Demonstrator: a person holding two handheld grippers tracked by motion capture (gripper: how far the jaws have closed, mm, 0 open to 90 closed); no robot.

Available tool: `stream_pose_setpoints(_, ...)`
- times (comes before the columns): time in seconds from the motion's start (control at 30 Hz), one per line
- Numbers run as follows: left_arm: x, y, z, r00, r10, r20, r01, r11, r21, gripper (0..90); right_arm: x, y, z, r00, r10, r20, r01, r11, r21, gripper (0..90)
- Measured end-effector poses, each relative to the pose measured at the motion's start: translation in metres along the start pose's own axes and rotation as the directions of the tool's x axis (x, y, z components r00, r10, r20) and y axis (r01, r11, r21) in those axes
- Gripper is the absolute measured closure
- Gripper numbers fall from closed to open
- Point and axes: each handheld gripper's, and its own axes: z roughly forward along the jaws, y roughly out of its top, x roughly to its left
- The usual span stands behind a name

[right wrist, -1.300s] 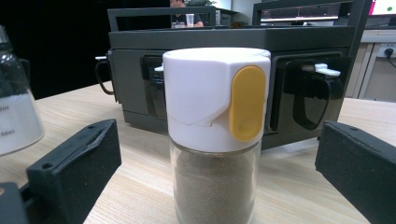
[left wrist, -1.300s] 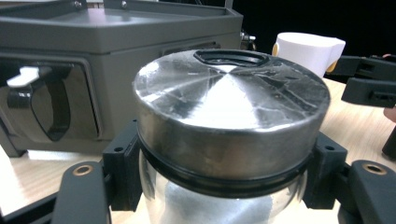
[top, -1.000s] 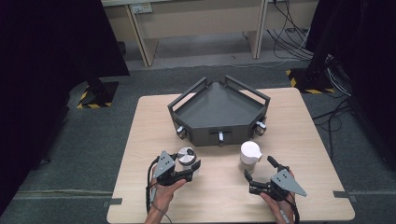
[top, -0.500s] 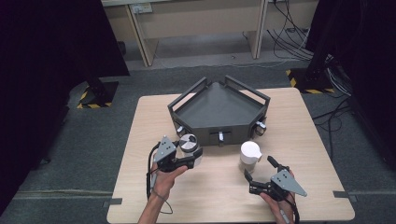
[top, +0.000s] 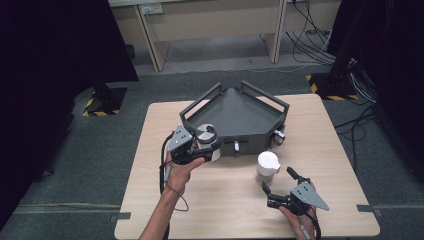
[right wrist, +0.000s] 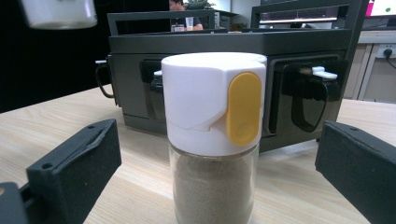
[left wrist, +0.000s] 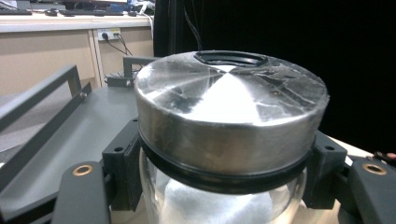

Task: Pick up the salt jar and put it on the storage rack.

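Two hand-held black two-jaw grippers work over a pale wooden table (top: 150, 150) that carries a dark grey, three-cornered metal tray with railed sides (top: 235, 107) at its far middle. Left gripper (top: 204, 148): jaws clamped on a clear glass jar with a brushed silver metal lid and black seal ring (top: 205, 134), gripped just under the lid; the jar is held clear of the table at the tray's near left corner, upright, with a white filling in its lower part as seen in the left gripper view (left wrist: 219, 205). The person's left hand (top: 181, 167) wraps the gripper body from below. Right gripper (top: 281, 183): jaws standing well apart, resting low near the table's near right edge, grey three-cornered plate on top, aimed at a clear glass shaker with a white plastic cap (top: 268, 167) that stands upright on the table just in front of the tray's near wall. In the right gripper view the shaker (right wrist: 214, 140) stands between the open jaws, apart from both; it holds a brownish-grey powder and bears an oval yellow tab on its cap (right wrist: 243, 108). No brand, label or writing can be read on jar, shaker or tray.
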Motion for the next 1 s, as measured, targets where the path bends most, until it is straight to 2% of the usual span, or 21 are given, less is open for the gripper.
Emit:
stream_pose_setpoints(0.2,-0.001,0.017,0.013,0.9995,0.024,-0.022,-0.024,0.9997,0.004,30.4,0.000,0.001,-0.001,1.0000,0.001,0.001,-0.001,1.000,-0.001,0.4)
stream_pose_setpoints(0.33,0.002,0.022,0.023,0.9991,0.002,-0.043,-0.002,1.0000,0.001,30.4,-0.001,0.001,-0.001,1.0000,0.004,0.002,-0.004,1.000,-0.004,0.4)
stream_pose_setpoints(0.43,0.003,0.025,0.031,0.9980,0.004,-0.064,-0.003,0.9999,0.010,30.4,-0.001,0.001,-0.001,1.0000,0.003,0.002,-0.003,1.000,-0.005,0.4)
stream_pose_setpoints(0.57,0.008,0.025,0.042,0.9966,-0.010,-0.082,0.011,0.9999,0.011,30.4,-0.002,0.001,-0.002,1.0000,0.005,0.001,-0.005,1.000,-0.007,0.3)
stream_pose_setpoints(0.73,0.012,0.024,0.053,0.9928,-0.010,-0.119,0.013,0.9997,0.020,30.4,-0.003,0.001,-0.002,1.0000,0.008,0.002,-0.008,1.000,-0.009,0.3)
stream_pose_setpoints(0.9,0.017,0.024,0.063,0.9878,0.013,-0.155,-0.010,0.9997,0.024,30.4,-0.003,0.001,-0.002,1.0000,0.009,0.001,-0.009,1.000,-0.012,0.4)
stream_pose_setpoints(1.0,0.018,0.024,0.070,0.9840,0.012,-0.178,-0.007,0.9995,0.031,30.4,-0.004,0.001,-0.002,1.0000,0.010,0.001,-0.010,1.000,-0.010,0.4)
